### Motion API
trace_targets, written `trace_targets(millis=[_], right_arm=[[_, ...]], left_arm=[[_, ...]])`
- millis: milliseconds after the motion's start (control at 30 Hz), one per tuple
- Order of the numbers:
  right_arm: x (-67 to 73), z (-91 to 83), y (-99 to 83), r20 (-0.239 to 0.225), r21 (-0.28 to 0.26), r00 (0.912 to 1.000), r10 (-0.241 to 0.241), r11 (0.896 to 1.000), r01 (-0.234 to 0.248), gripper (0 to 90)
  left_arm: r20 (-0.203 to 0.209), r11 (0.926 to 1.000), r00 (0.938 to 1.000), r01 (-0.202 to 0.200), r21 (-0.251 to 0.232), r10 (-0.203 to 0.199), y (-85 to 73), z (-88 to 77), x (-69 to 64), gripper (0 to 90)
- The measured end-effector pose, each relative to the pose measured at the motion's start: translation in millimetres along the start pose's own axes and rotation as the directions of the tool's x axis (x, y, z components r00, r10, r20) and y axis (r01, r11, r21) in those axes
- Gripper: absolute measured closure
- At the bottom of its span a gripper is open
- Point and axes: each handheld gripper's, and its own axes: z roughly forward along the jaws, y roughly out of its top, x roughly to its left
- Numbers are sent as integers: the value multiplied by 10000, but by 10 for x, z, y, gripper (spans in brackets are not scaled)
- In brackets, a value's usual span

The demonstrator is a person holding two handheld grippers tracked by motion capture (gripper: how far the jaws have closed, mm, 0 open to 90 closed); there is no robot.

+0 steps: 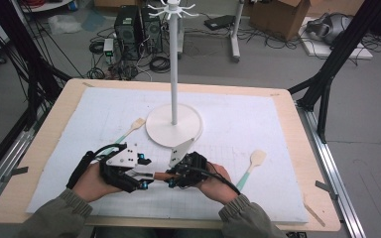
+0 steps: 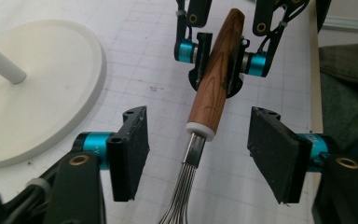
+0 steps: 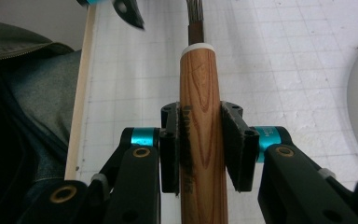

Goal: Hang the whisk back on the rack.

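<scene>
Wooden whisk handle (image 3: 202, 121) sits clamped in the right claw (image 3: 202, 149), held just above the near middle of the surface (image 1: 287, 106). Left claw (image 2: 198, 154) gapes half open around the wire neck (image 2: 193, 149), pads clear. Closing on those thin wires could make it slip or twist the whisk askew.

Your sleeves (image 1: 69, 210) are olive green with ribbed cuffs. Your left gripper (image 2: 196, 149) is black, with flat matte pads (image 2: 275, 149), turquoise metal collars behind them and brass-ringed pivot holes in its arms. A grey three-cornered plate (image 1: 121, 154) sits on top. Your right gripper (image 3: 200, 144) has the same black arms, turquoise collars and brass rings, and a black cable (image 1: 218, 177) trails from it.
</scene>
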Motion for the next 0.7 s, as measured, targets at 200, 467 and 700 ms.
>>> trace_targets(millis=[200, 467, 700], right_arm=[[27, -12, 77, 107, -5, 9998, -186, 9998, 186, 703], [79, -10, 189, 180, 172, 9984, -528, 9985, 525, 704], [128, -9, 259, 236, 276, 9963, -828, 9962, 821, 703]], left_arm=[[47, 9997, 10000, -2, 225, 1, 4, 37, -12, 447], [-53, 9986, 10000, -74, 522, 77, -4, 57, -24, 488], [11, 9963, 9999, -162, 846, 162, 16, 96, -51, 547]])
